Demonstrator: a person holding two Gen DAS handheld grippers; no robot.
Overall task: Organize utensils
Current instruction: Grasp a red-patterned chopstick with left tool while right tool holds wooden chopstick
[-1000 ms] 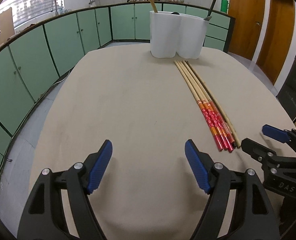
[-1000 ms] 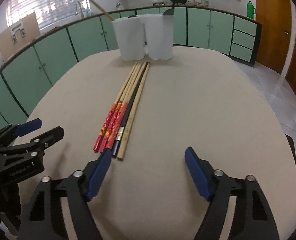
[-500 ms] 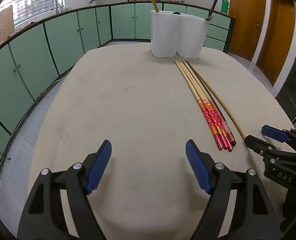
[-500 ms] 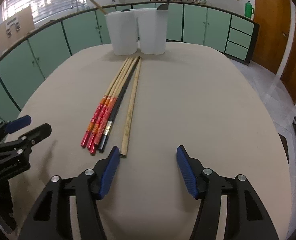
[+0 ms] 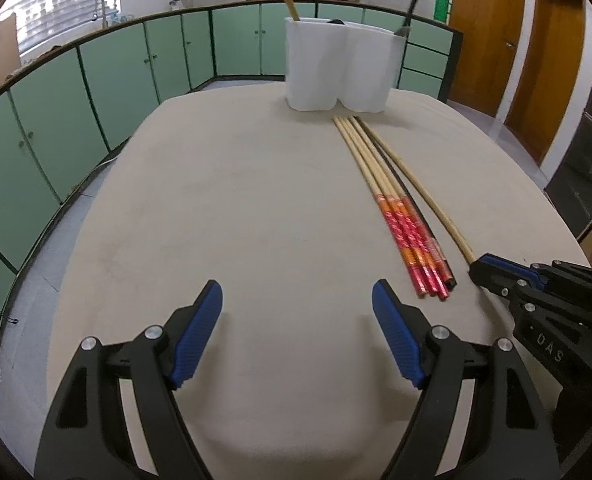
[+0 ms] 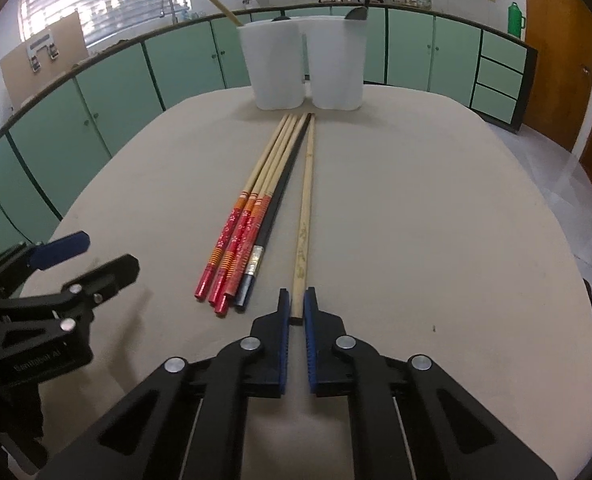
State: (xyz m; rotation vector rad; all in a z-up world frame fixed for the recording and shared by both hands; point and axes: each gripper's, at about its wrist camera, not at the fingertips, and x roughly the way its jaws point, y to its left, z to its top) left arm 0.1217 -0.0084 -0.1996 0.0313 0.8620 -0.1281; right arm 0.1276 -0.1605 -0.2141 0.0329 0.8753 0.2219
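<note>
Right gripper: the right gripper [image 6: 297, 307] lies low over the counter [image 6: 436, 208], its blue pads clamped on the near end of the plain bamboo chopstick [image 6: 306, 200], which runs toward 12 o'clock.
Left gripper: the left gripper [image 5: 297, 328] hovers above bare counter with jaws spread wide, holding nothing; in the right wrist view it sits at 9 o'clock.
Writing: "DAS" reads on the right gripper's body in the left wrist view; the lettering on the left gripper's body is too blurred to read.
Loose chopsticks: three red-handled chopsticks [image 6: 240, 236] and a black chopstick [image 6: 274, 200] lie side by side, just left of the gripped one.
Container: a white two-compartment holder [image 6: 304, 64] stands at 12 o'clock past the chopstick tips; a bamboo stick [image 6: 216, 2] leans from its left compartment, a dark-handled utensil [image 6: 362, 4] from its right.
</note>
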